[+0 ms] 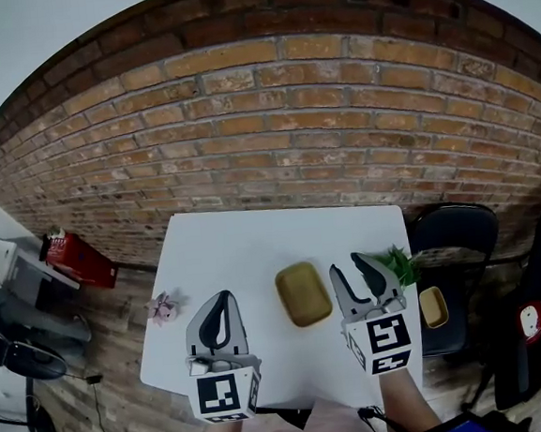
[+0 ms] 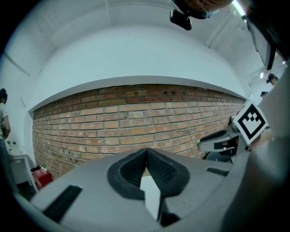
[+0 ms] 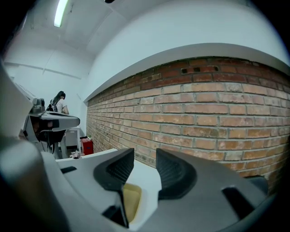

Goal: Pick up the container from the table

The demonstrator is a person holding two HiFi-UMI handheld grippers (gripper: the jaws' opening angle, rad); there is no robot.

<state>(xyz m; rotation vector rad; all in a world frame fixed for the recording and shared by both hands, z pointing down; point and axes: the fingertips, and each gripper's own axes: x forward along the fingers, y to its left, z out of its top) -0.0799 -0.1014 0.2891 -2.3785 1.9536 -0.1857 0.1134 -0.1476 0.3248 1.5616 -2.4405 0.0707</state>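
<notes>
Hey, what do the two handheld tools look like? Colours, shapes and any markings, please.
The left tool and right tool look alike. Each has a grey moulded plastic body narrowing into two curved fingers lined with black textured pads. At its rear each carries a white cube printed with black square markers.

Container beneath parted hand-held gripper

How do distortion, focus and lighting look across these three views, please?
Head view: strong fisheye bows the brick wall, container sharp, light even. Left gripper view: black vignetted corners, close left gripper soft. Right gripper view: ceiling lamp blooms bright at upper left.
</notes>
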